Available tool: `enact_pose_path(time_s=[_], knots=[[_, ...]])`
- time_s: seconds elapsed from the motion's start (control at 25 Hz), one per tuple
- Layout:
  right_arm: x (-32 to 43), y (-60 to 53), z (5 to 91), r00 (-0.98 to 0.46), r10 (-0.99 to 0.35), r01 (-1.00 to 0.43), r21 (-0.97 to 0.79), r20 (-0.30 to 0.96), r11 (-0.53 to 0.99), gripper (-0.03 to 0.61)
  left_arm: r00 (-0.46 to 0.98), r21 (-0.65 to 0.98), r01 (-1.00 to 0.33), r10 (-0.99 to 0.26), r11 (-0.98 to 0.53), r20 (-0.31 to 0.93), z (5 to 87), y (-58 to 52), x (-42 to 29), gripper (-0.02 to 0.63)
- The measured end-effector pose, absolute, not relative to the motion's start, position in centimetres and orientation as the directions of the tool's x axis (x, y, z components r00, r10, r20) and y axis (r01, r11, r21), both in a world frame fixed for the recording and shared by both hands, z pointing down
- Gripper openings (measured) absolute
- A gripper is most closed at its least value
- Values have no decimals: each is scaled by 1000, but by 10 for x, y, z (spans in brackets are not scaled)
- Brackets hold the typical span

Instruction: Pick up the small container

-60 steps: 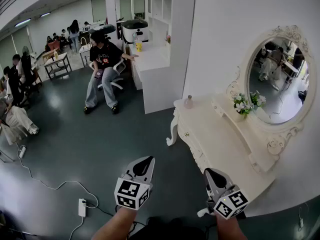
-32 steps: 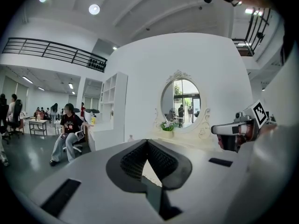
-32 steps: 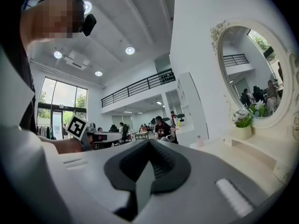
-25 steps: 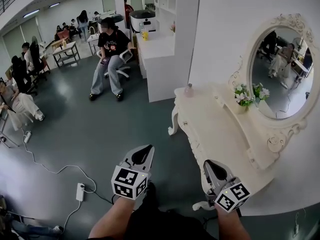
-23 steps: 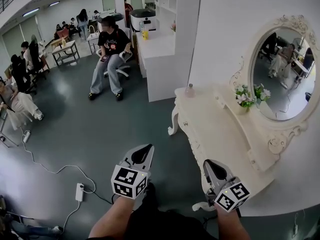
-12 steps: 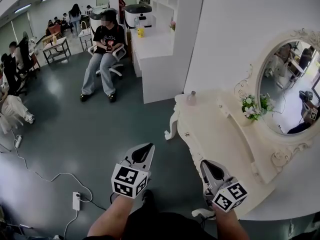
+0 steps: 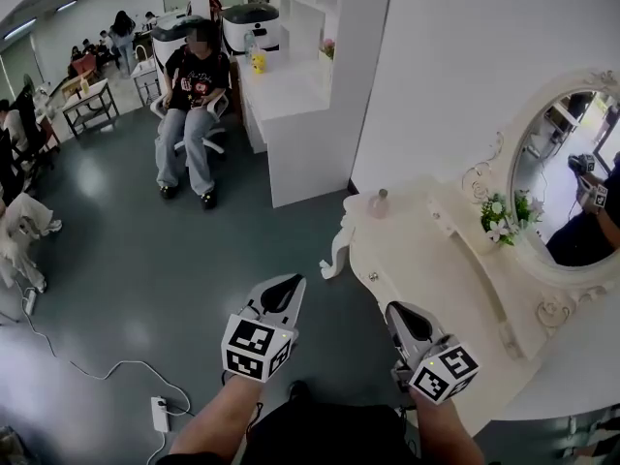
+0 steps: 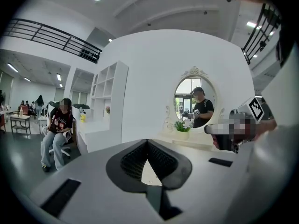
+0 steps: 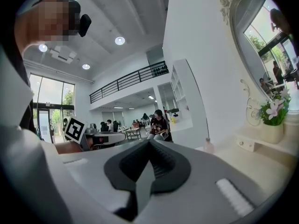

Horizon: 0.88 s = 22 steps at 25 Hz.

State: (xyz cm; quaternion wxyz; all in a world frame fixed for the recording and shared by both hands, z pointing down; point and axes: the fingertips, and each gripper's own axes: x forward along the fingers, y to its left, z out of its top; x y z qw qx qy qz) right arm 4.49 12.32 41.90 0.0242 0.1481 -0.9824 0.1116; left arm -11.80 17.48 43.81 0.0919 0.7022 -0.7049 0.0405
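Pink bottle (image 7: 380, 202) at table's (image 7: 426, 269) far corner, well ahead of left gripper (image 7: 289, 283) and right gripper (image 7: 396, 312); both closed, empty.

Glossy dark floor (image 7: 126, 260) spreads out across the room, with what looks like a power strip (image 7: 159, 414) lying on it. To the right, plain white wall (image 7: 455, 56), a carved cream desk (image 7: 436, 279) against it, oval mirror (image 7: 572, 187) above. Round ceiling lights (image 9: 120, 40) glowing, tall windows (image 9: 51, 111) far back.

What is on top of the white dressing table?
A small pink bottle at its far corner, a flower pot on the ledge by the mirror. The right claw covers its near end.
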Motion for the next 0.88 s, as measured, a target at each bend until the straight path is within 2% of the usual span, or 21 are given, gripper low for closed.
enact_pose_path(time_s=[0.56,0.88], knots=[[19,76,424,-930,-351,-366,-215,104,906,9,73,90,-994,-977,-56,199,444,123,-147,5],[-1,1,439,-930,-355,-367,-243,92,898,9,79,72,-995,-970,-64,231,453,54,-167,6]])
